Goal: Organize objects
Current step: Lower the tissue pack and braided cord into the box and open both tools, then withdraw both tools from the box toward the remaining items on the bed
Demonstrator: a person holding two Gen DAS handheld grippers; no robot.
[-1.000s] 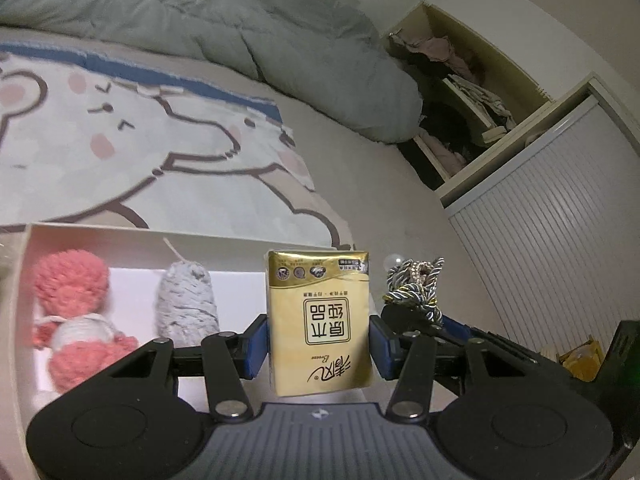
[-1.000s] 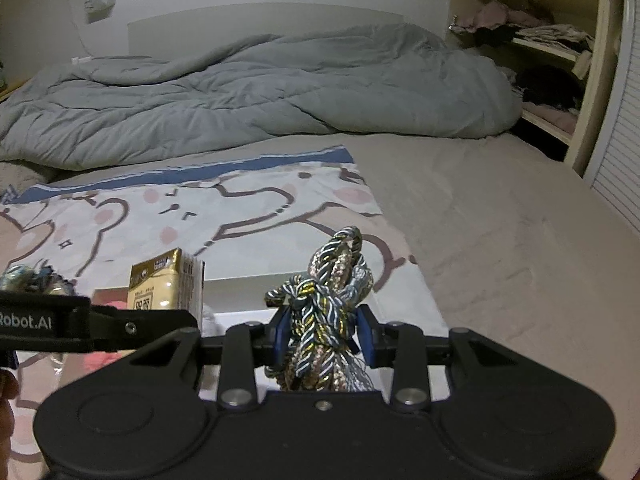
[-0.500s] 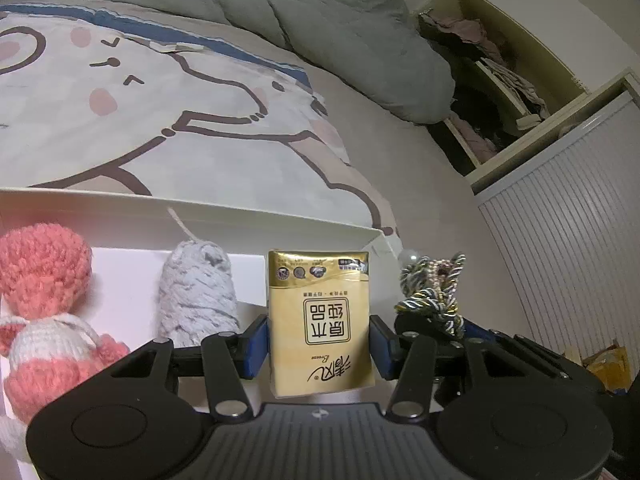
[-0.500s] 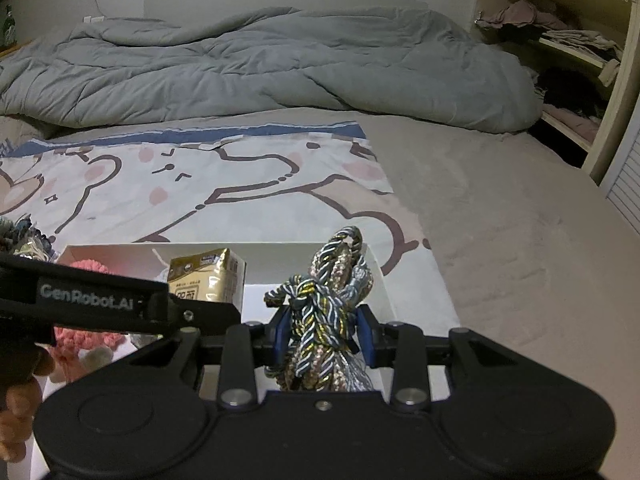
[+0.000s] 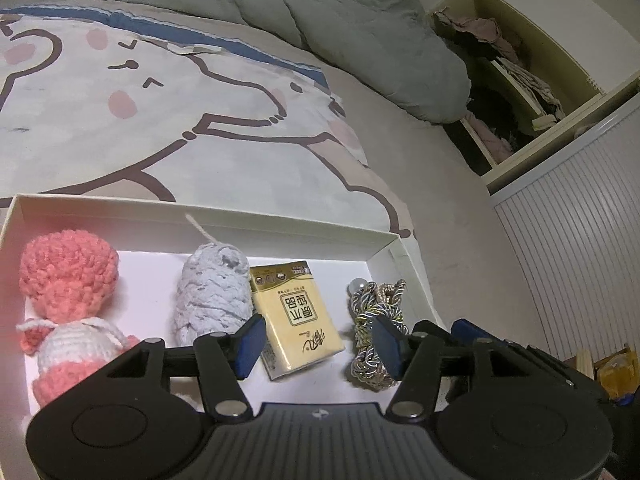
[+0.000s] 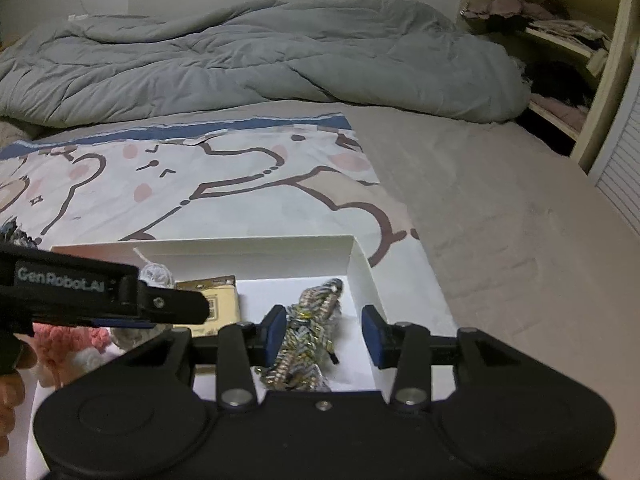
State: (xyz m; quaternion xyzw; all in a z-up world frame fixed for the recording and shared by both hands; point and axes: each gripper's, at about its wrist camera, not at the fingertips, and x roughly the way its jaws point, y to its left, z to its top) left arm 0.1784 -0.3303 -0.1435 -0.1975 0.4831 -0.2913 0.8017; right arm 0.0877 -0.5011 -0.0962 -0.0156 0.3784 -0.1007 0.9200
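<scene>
Both spread wide, the left hand-held gripper (image 5: 316, 340) is straddling the yellow tissue pack (image 5: 296, 316) and the right hand-held gripper (image 6: 326, 330) the braided cord bundle (image 6: 308, 344), lower centre in the white box (image 5: 208, 220); withdrawing fingers are risking snagging loose cord loops.

- Left gripper (image 5: 316, 338): jaws spread wide, blue pads facing each other across a broad gap; black linkage arms angle outward from the two round pivots on the body.
- Left gripper, as seen from the right wrist: a black bar entering from the left edge, level, bearing white lettering.
- Right gripper (image 6: 326, 332): jaws parted, blue pads set well apart, nothing clamped between them.
- Left hand (image 6: 10, 396): partly visible at the lower-left edge of the right wrist view, fingers curled on the handle.
</scene>
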